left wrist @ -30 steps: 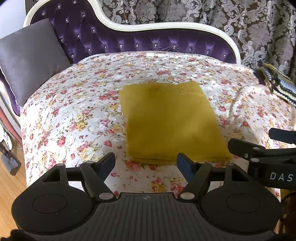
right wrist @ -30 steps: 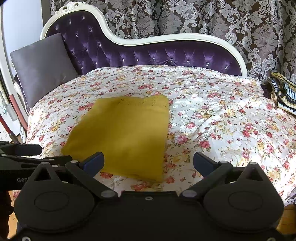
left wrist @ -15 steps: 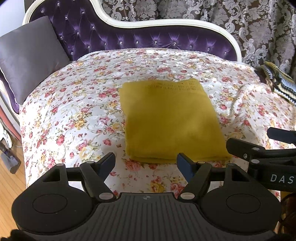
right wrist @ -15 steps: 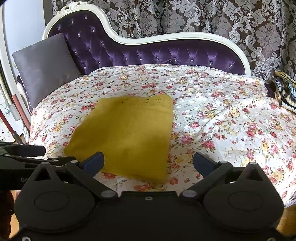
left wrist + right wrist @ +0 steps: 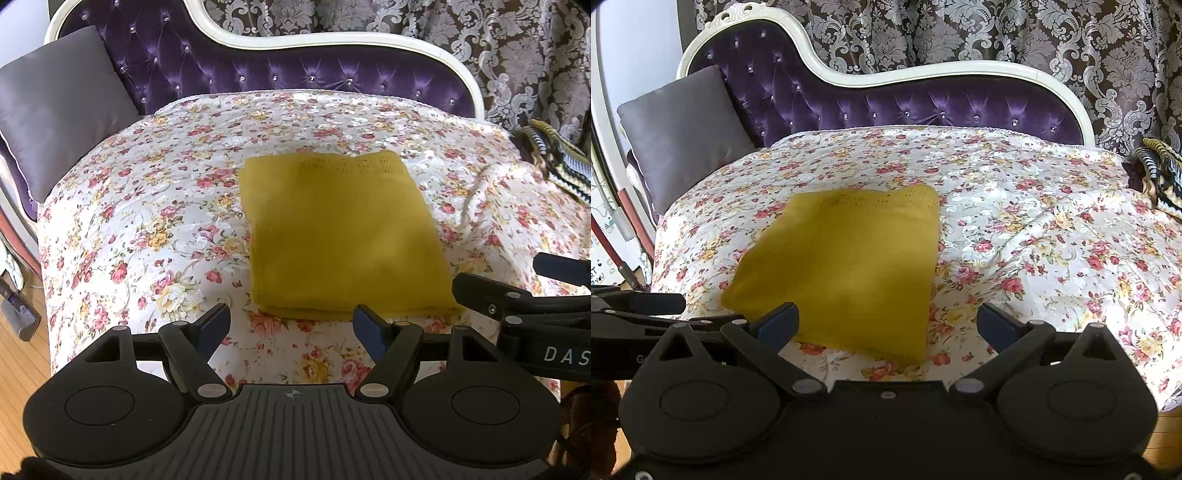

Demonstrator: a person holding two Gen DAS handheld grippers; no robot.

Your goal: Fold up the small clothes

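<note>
cloth (image 5: 343, 236): yellow, folded into a neat rectangle, flat mid-bedspread (image 5: 147, 221) | left gripper (image 5: 291, 325): released, empty, just near of cloth's near edge | right gripper (image 5: 888, 319): released, empty, over near edge | progress: fold looks finished; at most a final tidy left

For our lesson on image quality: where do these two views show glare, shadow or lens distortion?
Left wrist view: glare on the floral cover, headboard rail bowed by the fisheye. Right wrist view: soft shadow across the yellow cloth, bright cover at the right edge.
</note>
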